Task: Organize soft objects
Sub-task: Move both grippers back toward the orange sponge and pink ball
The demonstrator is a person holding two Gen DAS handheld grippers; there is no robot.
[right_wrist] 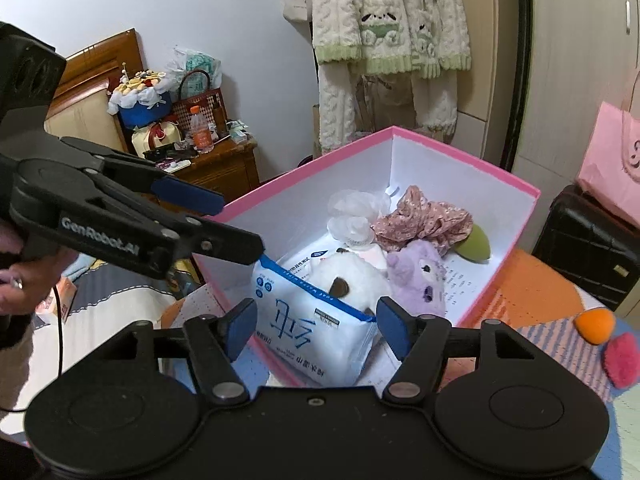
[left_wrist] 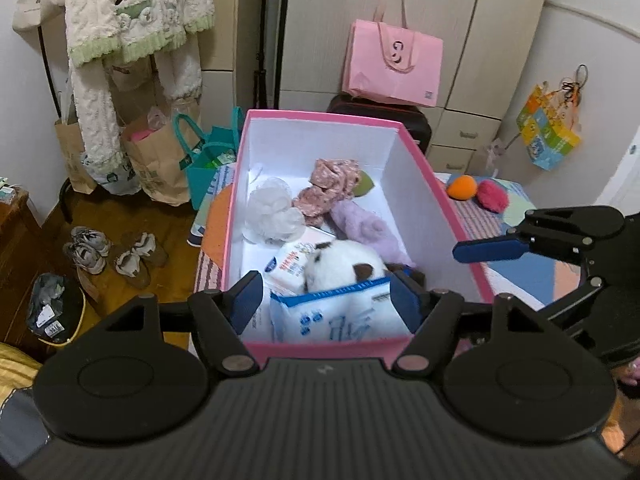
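A pink box [left_wrist: 440, 184] [right_wrist: 516, 188] with white walls stands on the bed. In it lie a white mesh puff [left_wrist: 272, 210], a pink floral cloth [right_wrist: 424, 218], a green sponge [right_wrist: 474, 244], a purple plush [right_wrist: 418, 276], a white plush [left_wrist: 340, 258] with brown patches and a blue-and-white tissue pack [left_wrist: 340, 320] [right_wrist: 308, 332] leaning at the near wall. My left gripper [left_wrist: 326, 304] [right_wrist: 240, 224] hovers open over the pack, its pads off it. My right gripper [right_wrist: 316, 328] [left_wrist: 492, 232] is open too, by the box's right wall. An orange ball [left_wrist: 462, 187] and a magenta pompom [left_wrist: 493, 196] lie outside, right of the box.
The patchwork bedcover [right_wrist: 532, 300] surrounds the box. A pink bag [left_wrist: 394, 64] sits on a black suitcase [right_wrist: 588, 240] behind. Paper bags [left_wrist: 156, 164] and shoes [left_wrist: 112, 254] are on the wooden floor at left. A cluttered nightstand [right_wrist: 220, 164] stands by the wall. A hand [right_wrist: 16, 280] holds the left gripper.
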